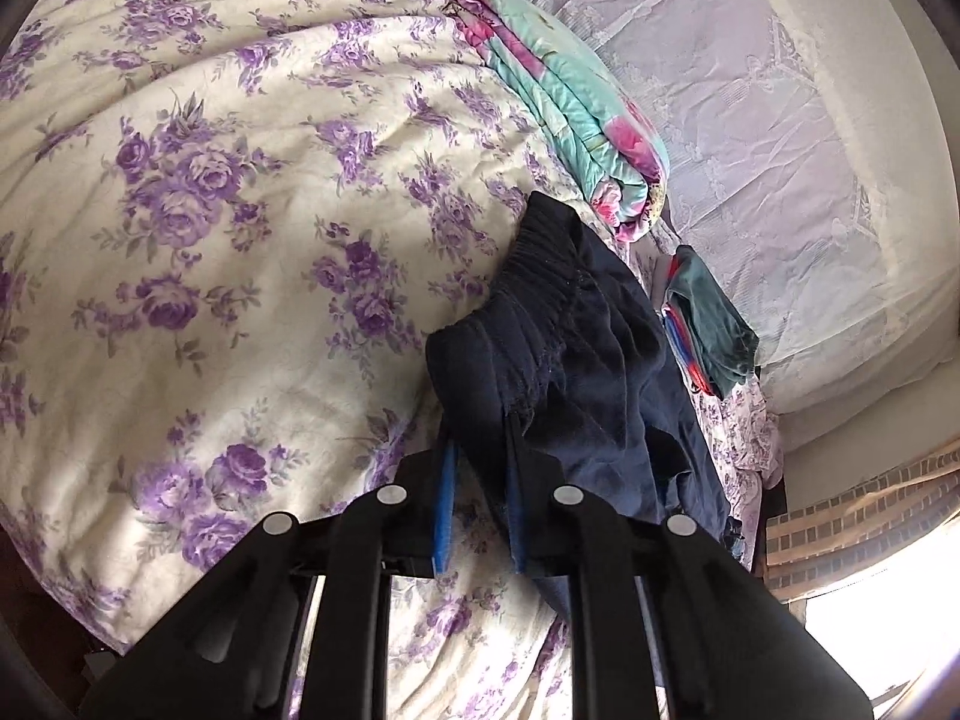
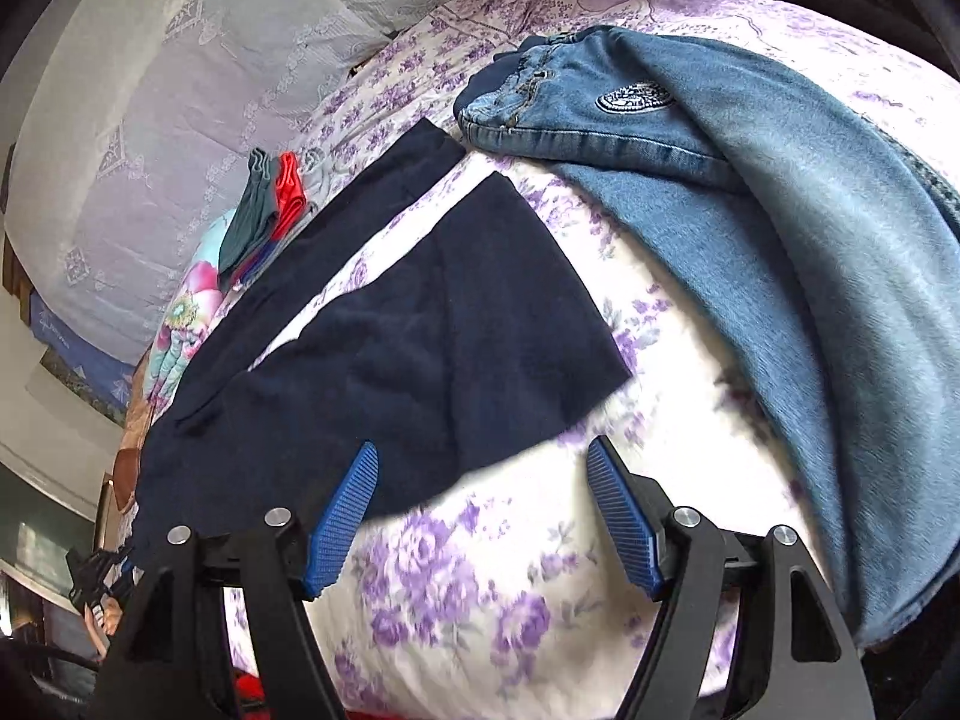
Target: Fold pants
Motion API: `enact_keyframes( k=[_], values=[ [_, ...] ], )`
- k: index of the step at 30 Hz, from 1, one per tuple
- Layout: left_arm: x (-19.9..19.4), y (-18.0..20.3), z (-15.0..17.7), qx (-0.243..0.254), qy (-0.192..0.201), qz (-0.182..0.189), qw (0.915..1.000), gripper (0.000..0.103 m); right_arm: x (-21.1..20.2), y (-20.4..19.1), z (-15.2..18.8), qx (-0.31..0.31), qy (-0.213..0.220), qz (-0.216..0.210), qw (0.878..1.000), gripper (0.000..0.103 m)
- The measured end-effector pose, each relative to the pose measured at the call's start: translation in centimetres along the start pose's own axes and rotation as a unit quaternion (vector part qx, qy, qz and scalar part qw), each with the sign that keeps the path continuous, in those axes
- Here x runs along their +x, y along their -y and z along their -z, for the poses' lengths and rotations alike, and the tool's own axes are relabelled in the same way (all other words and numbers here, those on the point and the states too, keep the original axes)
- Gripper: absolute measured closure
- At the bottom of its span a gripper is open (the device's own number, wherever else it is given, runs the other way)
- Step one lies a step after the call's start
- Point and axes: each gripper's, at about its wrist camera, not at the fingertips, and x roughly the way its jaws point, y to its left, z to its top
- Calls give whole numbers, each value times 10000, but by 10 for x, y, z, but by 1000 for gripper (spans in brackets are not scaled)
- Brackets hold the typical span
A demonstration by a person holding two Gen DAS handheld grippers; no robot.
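Daylight floods both views. In the left wrist view a window (image 1: 888, 618) at the lower right is blown out to white glare, and soft shadows cross the floral bedspread (image 1: 210, 210). The right wrist view is motion-blurred, worst low on the bedspread (image 2: 480, 570). Fisheye bending curves everything, with dark vignetted corners.
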Motion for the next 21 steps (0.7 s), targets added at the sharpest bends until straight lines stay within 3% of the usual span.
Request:
enact_keyframes(
  k=[1, 3, 7, 10, 11, 12, 13, 15, 16, 18, 21],
  values=[
    [1, -2, 0, -45, -12, 16, 10000, 89, 4, -4, -3, -22, 156, -24, 9999, 38],
    [1, -3, 0, -64, -15, -8, 10000, 90, 11, -6, -11, 20, 273, -61, 9996, 92],
    [-11, 5, 3, 96, 35, 24, 9999, 89, -19, -14, -28, -355, 542, -216, 9977, 92],
    [-15, 7, 8, 201, 24, -21, 9998, 89, -21, -9, -25, -552, 219, 138, 9981, 88],
    [-12, 3, 10, 218, -10, -107, 9997, 89, -11, -5, -23, -655, -41, 441, 9969, 82],
    [-8, -2, 12, 210, -72, -206, 9995, 88, -5, 0, -20, -680, -192, 811, 9942, 69],
    [-4, -8, 13, 170, -154, -330, 9992, 86, -7, 4, -18, -624, -153, 766, 9950, 68],
    [-6, -18, 19, 137, -205, -496, 9985, 79, -24, 1, -27, -534, 117, 868, 9947, 66],
    [-14, -20, 21, 183, -160, -532, 9983, 77, -38, -3, -32, -564, 453, 972, 9926, 66],
    [-36, -16, 22, 392, 165, -893, 9951, 76, -60, -22, -46, -761, 1057, 1218, 9840, 63],
    [-62, 5, 16, 728, 640, -1059, 9896, 67, -56, -76, -60, -1526, 1261, 808, 9769, 63]
  ],
)
